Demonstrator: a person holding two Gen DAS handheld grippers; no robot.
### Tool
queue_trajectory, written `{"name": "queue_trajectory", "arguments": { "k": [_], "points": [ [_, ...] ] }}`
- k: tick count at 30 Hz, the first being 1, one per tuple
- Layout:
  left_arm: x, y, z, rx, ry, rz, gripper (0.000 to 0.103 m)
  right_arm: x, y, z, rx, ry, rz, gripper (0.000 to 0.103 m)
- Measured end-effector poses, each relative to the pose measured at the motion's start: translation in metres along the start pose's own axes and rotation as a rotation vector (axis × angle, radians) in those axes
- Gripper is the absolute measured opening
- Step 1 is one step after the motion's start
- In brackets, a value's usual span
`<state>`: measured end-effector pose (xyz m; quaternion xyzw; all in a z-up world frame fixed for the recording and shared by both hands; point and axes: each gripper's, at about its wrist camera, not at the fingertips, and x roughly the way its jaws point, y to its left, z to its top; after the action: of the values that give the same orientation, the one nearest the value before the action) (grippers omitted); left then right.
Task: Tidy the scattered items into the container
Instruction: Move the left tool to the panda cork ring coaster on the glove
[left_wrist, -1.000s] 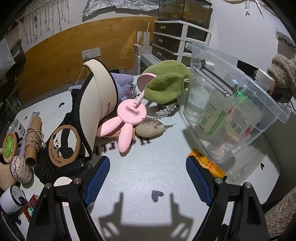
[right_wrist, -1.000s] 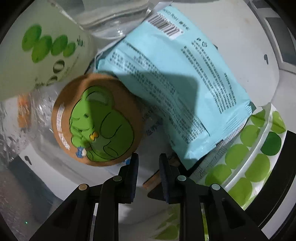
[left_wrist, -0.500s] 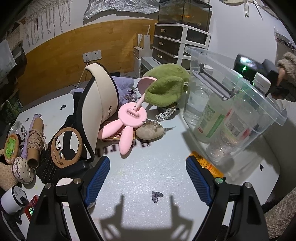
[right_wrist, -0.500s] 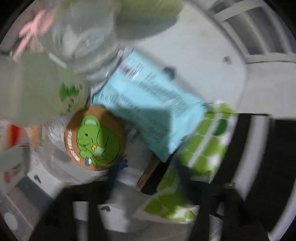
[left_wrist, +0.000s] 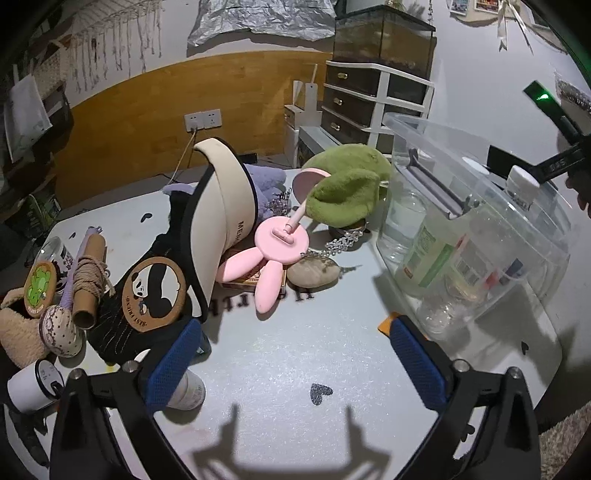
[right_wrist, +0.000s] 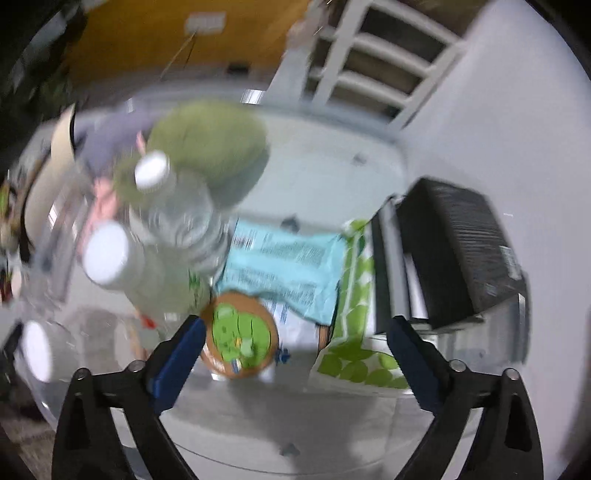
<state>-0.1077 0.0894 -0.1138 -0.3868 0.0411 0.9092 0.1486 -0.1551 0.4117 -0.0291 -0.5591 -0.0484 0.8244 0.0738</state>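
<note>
Your left tongs (left_wrist: 295, 363) are spreading wide over bare desk (left_wrist: 295, 343), nothing between them. Your right tongs (right_wrist: 295, 354) are also spreading with nothing gripped, hanging above the clear container (left_wrist: 480, 221). Beneath them, inside it, lies the round frog coaster (right_wrist: 240, 334) beside a blue packet (right_wrist: 284, 266) and capped bottles (right_wrist: 151, 173). Left of the container on the desk sit a pink bunny mirror (left_wrist: 280, 247), a green plush (left_wrist: 347, 188), a stone (left_wrist: 313, 271) and a panda coaster (left_wrist: 153, 291).
</note>
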Motion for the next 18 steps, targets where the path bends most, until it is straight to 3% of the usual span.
{"name": "queue_trajectory", "arguments": {
  "k": [3,11,18],
  "points": [
    [-0.006,0.001,0.0,-0.013,-0.022,0.011,0.103,-0.024,-0.013,-0.008,0.083,-0.105,-0.007,0.103],
    [-0.018,-0.002,0.001,-0.026,-0.051,0.032,0.103,-0.025,-0.011,-0.041,0.242,-0.269,-0.017,0.103],
    [-0.03,-0.012,0.001,-0.036,-0.088,0.038,0.103,-0.041,0.001,-0.084,0.455,-0.466,-0.03,0.103]
  ]
}}
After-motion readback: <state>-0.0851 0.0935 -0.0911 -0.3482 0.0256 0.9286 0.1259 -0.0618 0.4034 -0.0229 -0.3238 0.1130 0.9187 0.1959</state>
